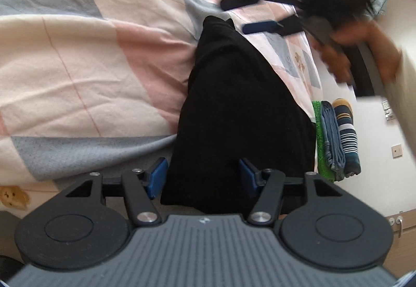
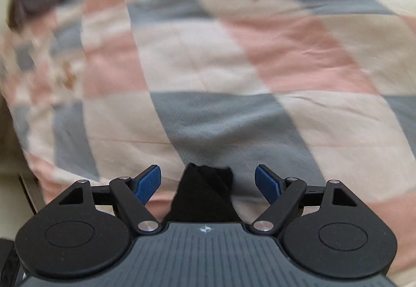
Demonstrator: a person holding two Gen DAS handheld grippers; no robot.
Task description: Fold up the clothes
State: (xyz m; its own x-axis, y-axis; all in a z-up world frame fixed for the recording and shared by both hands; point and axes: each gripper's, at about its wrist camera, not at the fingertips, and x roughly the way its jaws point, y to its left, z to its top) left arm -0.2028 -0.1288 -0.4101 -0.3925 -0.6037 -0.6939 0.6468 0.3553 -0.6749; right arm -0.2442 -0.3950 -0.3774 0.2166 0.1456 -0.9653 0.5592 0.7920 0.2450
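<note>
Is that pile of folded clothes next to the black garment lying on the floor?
No, the folded pile rests on the checked bedspread, beside the black garment on the side away from the camera's left.

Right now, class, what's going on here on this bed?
A person is folding clothes with a handheld gripper in each hand. A black garment lies stretched over the checked quilt. The left gripper is open, its blue fingers either side of one end of the garment. The right gripper is open too, with the other end showing between its fingers. A stack of folded clothes sits nearby.
</note>
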